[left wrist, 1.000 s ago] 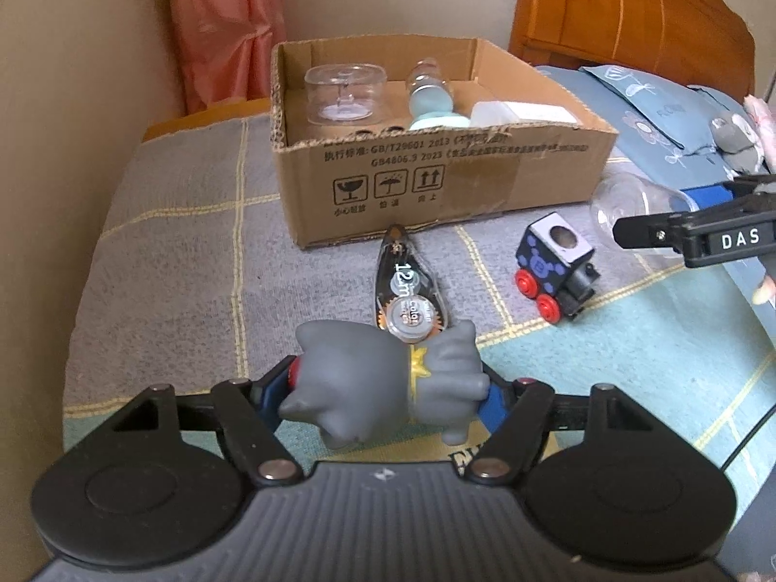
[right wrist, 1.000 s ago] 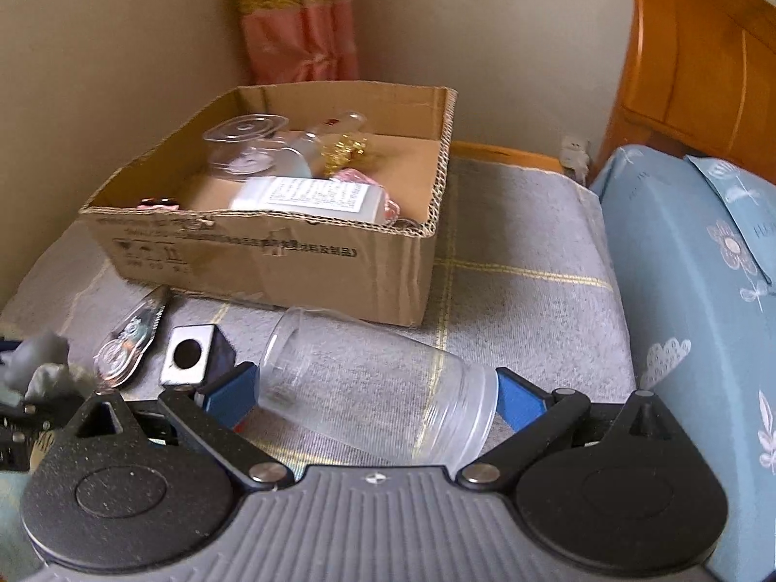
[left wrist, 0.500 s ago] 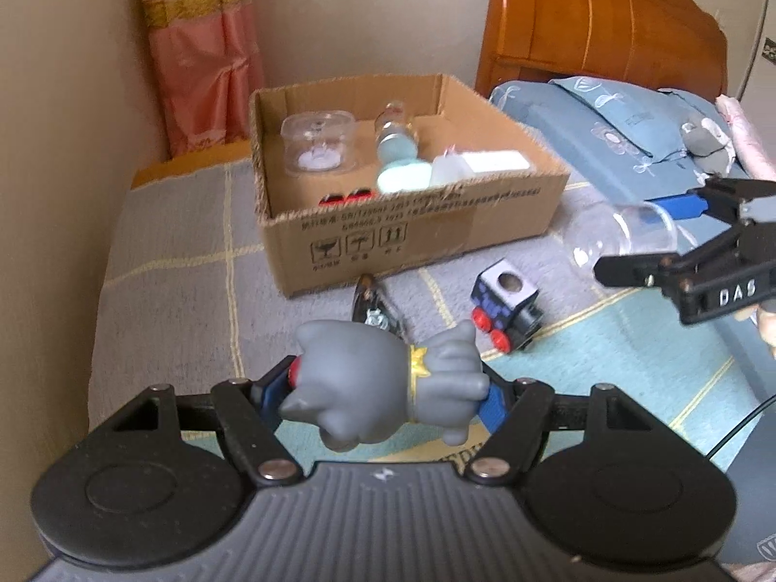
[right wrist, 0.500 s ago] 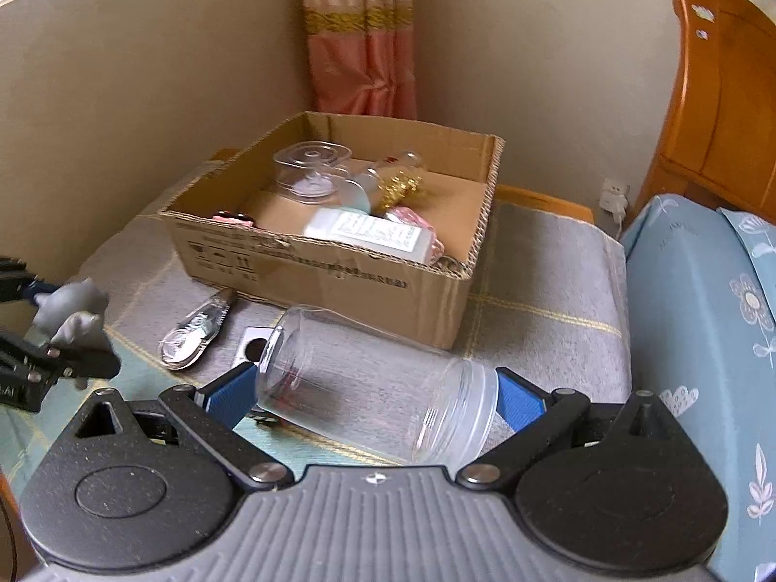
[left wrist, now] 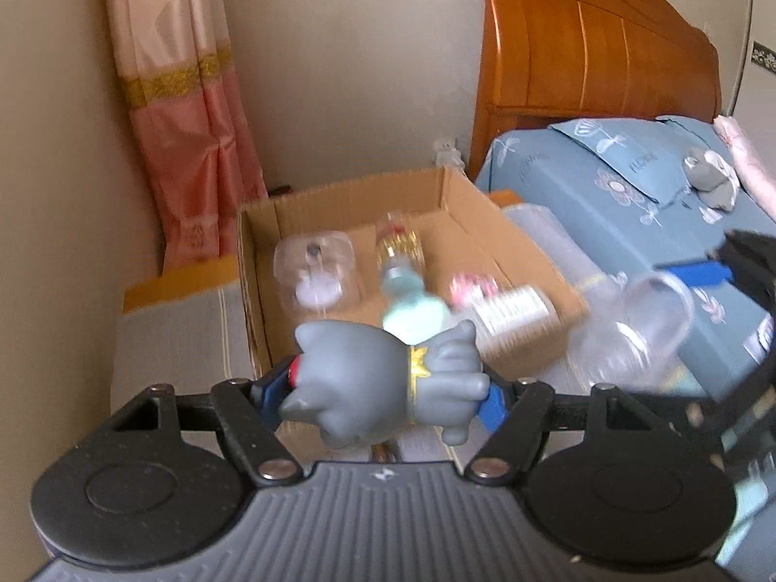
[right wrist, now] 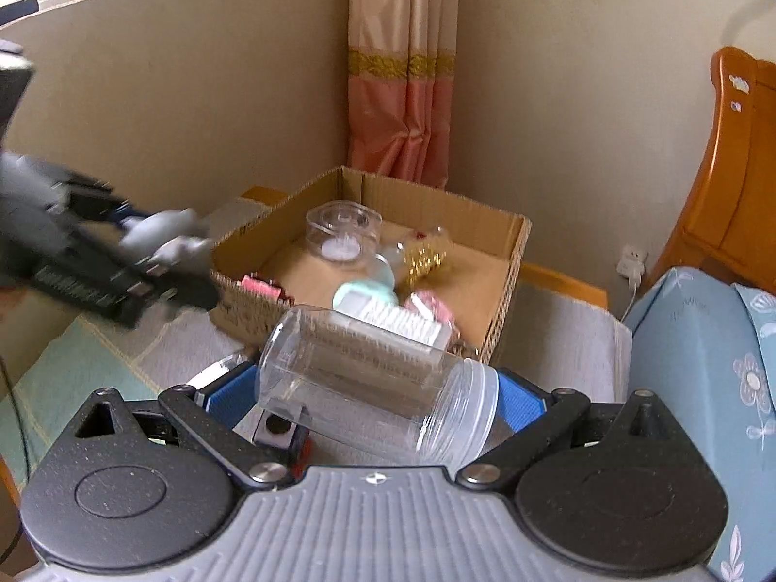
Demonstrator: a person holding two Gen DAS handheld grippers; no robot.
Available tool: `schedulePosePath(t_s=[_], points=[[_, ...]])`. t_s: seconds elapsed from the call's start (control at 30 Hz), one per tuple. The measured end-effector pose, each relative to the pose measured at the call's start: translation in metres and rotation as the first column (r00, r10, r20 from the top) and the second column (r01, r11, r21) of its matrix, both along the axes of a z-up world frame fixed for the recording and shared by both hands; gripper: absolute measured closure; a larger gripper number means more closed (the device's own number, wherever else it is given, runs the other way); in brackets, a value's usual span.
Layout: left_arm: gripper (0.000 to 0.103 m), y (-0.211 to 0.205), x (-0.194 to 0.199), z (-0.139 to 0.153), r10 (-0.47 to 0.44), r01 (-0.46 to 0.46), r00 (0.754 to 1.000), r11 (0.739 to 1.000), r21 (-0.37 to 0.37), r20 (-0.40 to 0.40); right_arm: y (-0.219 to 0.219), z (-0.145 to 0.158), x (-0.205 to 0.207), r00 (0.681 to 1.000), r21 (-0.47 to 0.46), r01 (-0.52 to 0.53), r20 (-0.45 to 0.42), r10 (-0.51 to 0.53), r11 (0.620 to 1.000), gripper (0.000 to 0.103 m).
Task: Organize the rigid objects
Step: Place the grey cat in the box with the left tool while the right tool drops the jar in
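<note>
pink curtain (right wrist: 400, 97) in the wall corner, wooden headboard (left wrist: 582, 53) to its right, blue floral bedding (left wrist: 606, 203) below headboard, wall socket (right wrist: 630, 262) between curtain and headboard

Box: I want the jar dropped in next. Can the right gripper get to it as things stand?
Probably yes. The right gripper, shut on the jar, faces the open-topped box; the left gripper hovers at the box's left edge, apart.

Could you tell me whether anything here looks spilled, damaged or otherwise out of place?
Nothing stands out: the left gripper holds the grey toy figure, the right gripper the clear jar, sideways, near the cardboard box.
</note>
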State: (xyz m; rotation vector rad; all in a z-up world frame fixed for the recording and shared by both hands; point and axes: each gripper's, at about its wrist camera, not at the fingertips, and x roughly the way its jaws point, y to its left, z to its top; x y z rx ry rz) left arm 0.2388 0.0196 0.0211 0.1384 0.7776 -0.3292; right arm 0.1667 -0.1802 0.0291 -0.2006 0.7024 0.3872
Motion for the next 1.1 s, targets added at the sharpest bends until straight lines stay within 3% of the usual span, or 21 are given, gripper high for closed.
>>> schedulePosePath(t_s=[0.23,0.3,0.33,0.47,0.57,1.1], points=[[0.027,-0.004,0.050,-0.011,0.053,-0.053,0.999,0.999,0.007,0.007,0.002,0.006,0.018,1.000,-0.006,0.006,0.010,-0.006,1.000,0.001],[0.009,-0.001,0.058,-0.019,0.081,-0.081,0.997,0.997,-0.002,-0.017,0.003,0.006,0.021,1.000,-0.015,0.005,0.013,-0.005,1.000,0.001],[0.008,0.002,0.059,-0.022,0.102,-0.102,0.995,0.995,-0.011,-0.018,0.003,0.006,0.022,1.000,-0.018,0.005,0.013,-0.005,1.000,0.001],[0.008,0.013,0.051,-0.029,0.115,-0.117,0.993,0.992,-0.038,-0.040,0.003,0.006,0.027,1.000,-0.027,0.006,0.011,-0.006,1.000,0.001],[0.008,0.017,0.042,-0.031,0.126,-0.126,0.990,0.992,-0.010,-0.068,0.003,0.006,0.033,1.000,-0.036,0.002,0.009,-0.002,0.999,0.001],[0.007,0.029,-0.022,-0.020,0.086,-0.086,0.996,0.996,0.014,-0.020,0.007,0.011,0.103,1.000,-0.069,-0.010,-0.023,0.008,0.998,0.001]])
